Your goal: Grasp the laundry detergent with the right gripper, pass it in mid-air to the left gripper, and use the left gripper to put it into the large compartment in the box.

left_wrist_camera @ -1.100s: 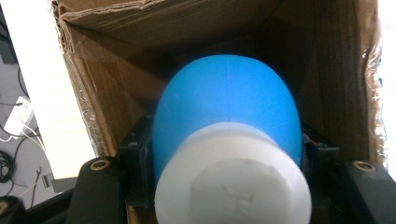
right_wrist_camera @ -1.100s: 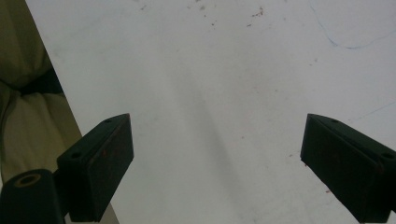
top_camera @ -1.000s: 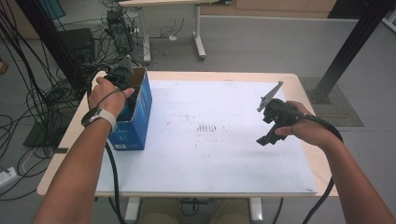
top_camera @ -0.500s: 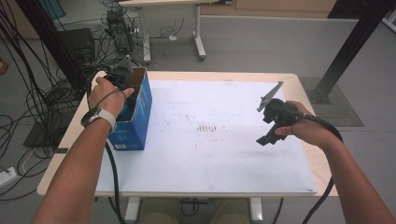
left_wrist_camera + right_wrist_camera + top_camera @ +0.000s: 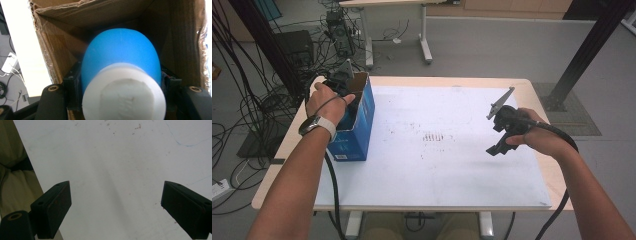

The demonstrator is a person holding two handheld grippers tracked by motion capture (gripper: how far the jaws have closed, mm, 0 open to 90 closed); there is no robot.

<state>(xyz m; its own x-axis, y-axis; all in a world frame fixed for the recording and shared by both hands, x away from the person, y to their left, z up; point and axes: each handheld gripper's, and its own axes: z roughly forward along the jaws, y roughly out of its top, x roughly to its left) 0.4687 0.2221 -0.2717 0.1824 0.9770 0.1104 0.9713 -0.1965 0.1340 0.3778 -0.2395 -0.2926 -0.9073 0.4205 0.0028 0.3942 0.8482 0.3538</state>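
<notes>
A blue cardboard box [image 5: 358,134] with its top open stands at the table's left edge. My left gripper [image 5: 340,89] reaches down into it from above. In the left gripper view the jaws are shut on a rounded blue object with a white round end [image 5: 122,75], pressing it from both sides between the box's brown inner walls [image 5: 100,12]. At the table's right my right gripper [image 5: 498,146] hovers over the white table top [image 5: 112,157], held by a hand. Its jaws stand wide open with nothing between them [image 5: 115,212].
The white table top [image 5: 437,170] has faint marks near its middle. Behind the table are a second desk's legs [image 5: 424,45], cables and equipment on the floor [image 5: 257,100], and a black post [image 5: 582,55] at the right.
</notes>
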